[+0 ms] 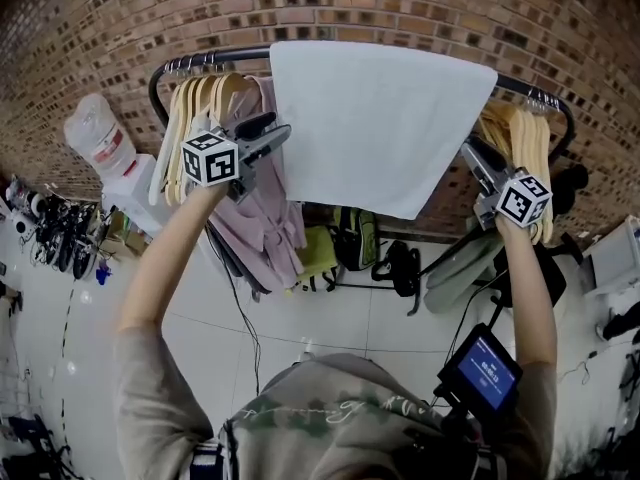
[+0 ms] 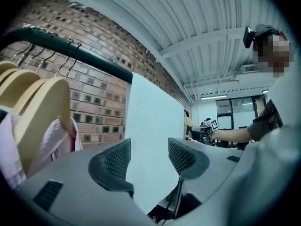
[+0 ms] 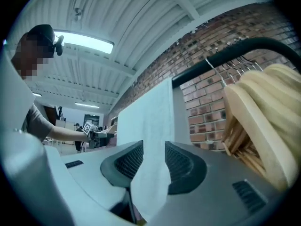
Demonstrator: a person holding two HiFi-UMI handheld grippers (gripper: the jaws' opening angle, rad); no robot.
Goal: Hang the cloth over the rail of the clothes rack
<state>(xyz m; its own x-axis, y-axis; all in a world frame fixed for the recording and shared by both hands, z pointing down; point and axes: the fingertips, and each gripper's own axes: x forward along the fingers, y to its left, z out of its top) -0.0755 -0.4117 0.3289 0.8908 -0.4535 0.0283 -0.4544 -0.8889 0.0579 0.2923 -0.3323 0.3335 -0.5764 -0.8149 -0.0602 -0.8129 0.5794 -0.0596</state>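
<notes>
1. A brick wall (image 1: 400, 8) fills the far side behind everything.
2. The clothes rack stands against it, its dark rail (image 2: 94, 61) running left to right.
3. The white cloth (image 1: 375, 128) is draped over the middle of the rail and hangs flat down the near side, its lower right corner the lowest.
4. A pale pink garment (image 1: 262, 218) hangs at the left, just beside the cloth.
5. Wooden hangers crowd the rail at both ends, one bunch at the left (image 1: 195, 108) and one at the right (image 1: 525, 138).
6. The left gripper (image 2: 149, 157) is held at the cloth's left edge. Its jaws are spread wide, with the cloth in line between them but not pinched.
7. The right gripper (image 3: 153, 161) is at the cloth's right edge. Its jaws are partly apart; the cloth's edge runs down between the pads, loose and unclamped.
</notes>
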